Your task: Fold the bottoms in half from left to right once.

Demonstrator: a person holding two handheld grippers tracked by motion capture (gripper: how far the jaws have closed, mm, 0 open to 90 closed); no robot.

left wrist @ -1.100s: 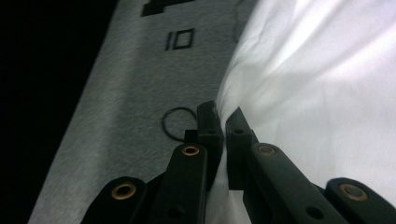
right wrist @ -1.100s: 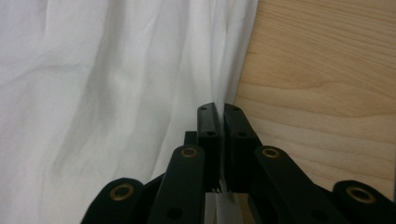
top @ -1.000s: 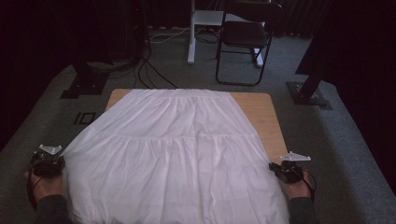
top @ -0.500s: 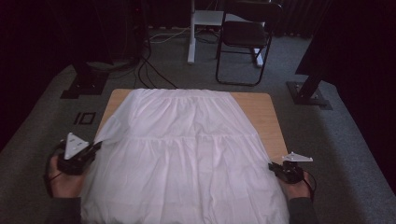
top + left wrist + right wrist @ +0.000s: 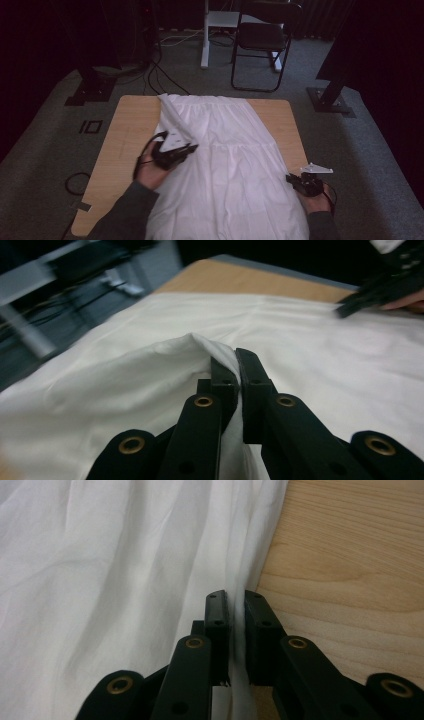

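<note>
Moved: left gripper (image 5: 176,150) from table's (image 5: 127,130) left edge to mid-cloth, clamped on white cloth (image 5: 235,165) edge, folding it over. Right gripper (image 5: 300,181) at right edge, pinching cloth hem.

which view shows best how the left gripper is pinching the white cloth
The left gripper view: its jaws are shut on a raised fold of the white cloth. The high view shows the left gripper from above, over the cloth.

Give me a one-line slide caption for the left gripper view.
Left gripper shut on a raised fold of the cloth, with the wooden table beyond.
</note>
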